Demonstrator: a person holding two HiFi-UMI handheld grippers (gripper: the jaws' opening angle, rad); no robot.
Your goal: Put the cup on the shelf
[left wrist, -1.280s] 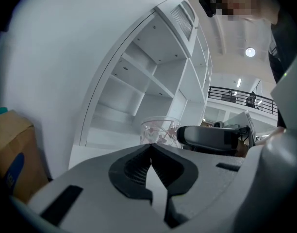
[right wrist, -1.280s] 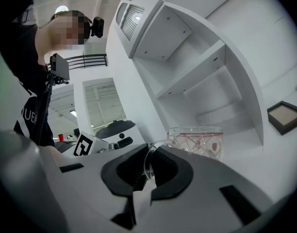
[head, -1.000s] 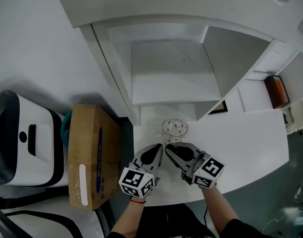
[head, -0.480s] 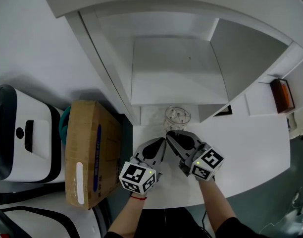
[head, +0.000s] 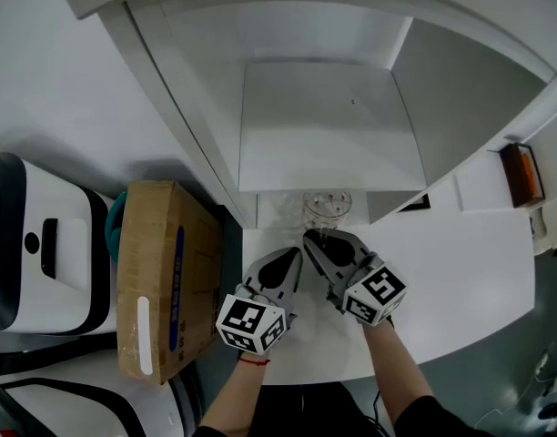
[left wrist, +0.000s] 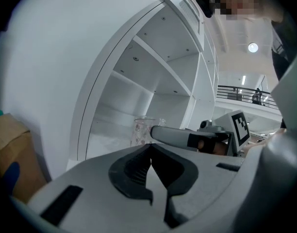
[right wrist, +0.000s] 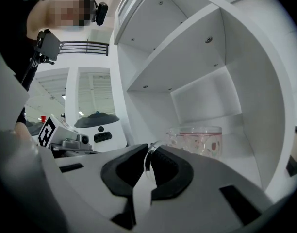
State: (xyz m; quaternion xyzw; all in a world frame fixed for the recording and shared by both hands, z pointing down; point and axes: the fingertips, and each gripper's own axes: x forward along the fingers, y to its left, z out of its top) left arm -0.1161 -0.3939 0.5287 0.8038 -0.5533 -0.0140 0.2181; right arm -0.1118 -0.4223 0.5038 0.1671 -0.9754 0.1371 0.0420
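Observation:
A clear glass cup (head: 327,208) with small red prints stands at the mouth of the white shelf unit's (head: 329,135) bottom compartment, partly under the board above. My right gripper (head: 313,238) is just behind it, shut on the cup's thin clear handle, which shows between the jaws in the right gripper view (right wrist: 149,152). There the cup (right wrist: 197,140) stands upright just beyond the jaws. My left gripper (head: 295,255) hovers to the left of the right one, shut and holding nothing (left wrist: 151,147). Its view shows the cup (left wrist: 143,130) and the right gripper's finger (left wrist: 180,137) ahead.
A cardboard box (head: 160,276) and a white machine (head: 33,244) stand to the left of the table (head: 460,262). An orange-brown object (head: 520,173) sits in a compartment at the right. The shelf's upright wall (head: 192,144) runs close on the left.
The right gripper has carried the cup forward, so the cup now sits partly under the shelf board's front edge. The left gripper stayed beside it, still shut.

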